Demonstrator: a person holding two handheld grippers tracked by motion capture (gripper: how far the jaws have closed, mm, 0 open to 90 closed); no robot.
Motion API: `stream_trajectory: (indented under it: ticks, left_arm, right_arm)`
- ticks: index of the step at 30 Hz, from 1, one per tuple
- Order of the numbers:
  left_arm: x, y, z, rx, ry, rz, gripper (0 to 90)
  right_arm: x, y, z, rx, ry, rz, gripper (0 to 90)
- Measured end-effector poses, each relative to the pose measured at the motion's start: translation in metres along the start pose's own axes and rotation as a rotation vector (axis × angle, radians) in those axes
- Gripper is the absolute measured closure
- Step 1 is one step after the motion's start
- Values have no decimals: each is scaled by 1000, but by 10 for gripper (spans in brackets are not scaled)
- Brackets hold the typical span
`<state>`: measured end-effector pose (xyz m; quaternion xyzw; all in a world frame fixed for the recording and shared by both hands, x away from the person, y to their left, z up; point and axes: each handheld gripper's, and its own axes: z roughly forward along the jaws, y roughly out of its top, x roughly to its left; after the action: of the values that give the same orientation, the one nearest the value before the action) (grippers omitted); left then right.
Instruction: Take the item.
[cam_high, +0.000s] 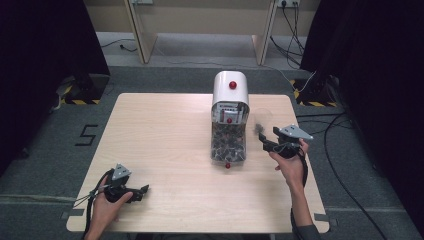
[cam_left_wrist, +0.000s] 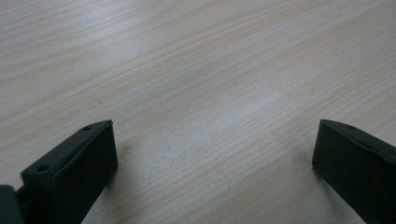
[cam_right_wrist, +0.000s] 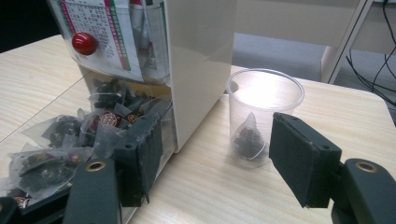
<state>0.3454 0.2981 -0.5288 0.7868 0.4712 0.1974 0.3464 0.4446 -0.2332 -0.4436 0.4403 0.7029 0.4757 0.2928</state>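
A white tea-bag dispenser (cam_high: 230, 95) stands at the middle back of the table, its clear drawer (cam_high: 228, 142) pulled out and full of pyramid tea bags (cam_right_wrist: 70, 140). Just to its right is a clear plastic cup (cam_high: 262, 117) with one tea bag (cam_right_wrist: 247, 140) lying at its bottom. My right gripper (cam_high: 265, 139) is right beside the cup; in the right gripper view this gripper (cam_right_wrist: 219, 154) is open and empty, with the cup (cam_right_wrist: 264, 100) just beyond its jaws. My left gripper (cam_high: 144, 192) rests near the front left edge, open (cam_left_wrist: 215, 154) over bare wood.
The light wooden table (cam_high: 165, 130) has wide bare room left of the dispenser. Red knobs mark the dispenser's top (cam_high: 232, 85) and the drawer's front (cam_high: 227, 165). Cables (cam_high: 345, 175) trail on the floor to the right.
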Motion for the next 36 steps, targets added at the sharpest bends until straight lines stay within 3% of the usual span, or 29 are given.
stream_trajectory:
  ticks: [6,17,36]
  left_arm:
    - [0,0,0,1,0,2,0]
    - [0,0,0,1,0,3,0]
    - [0,0,0,1,0,3,0]
  right_arm:
    - [2,0,-3,-10,4,-1,356]
    - [2,-13,-7,32,9,4,355]
    - [10,-22,-18,50,17,-14,355]
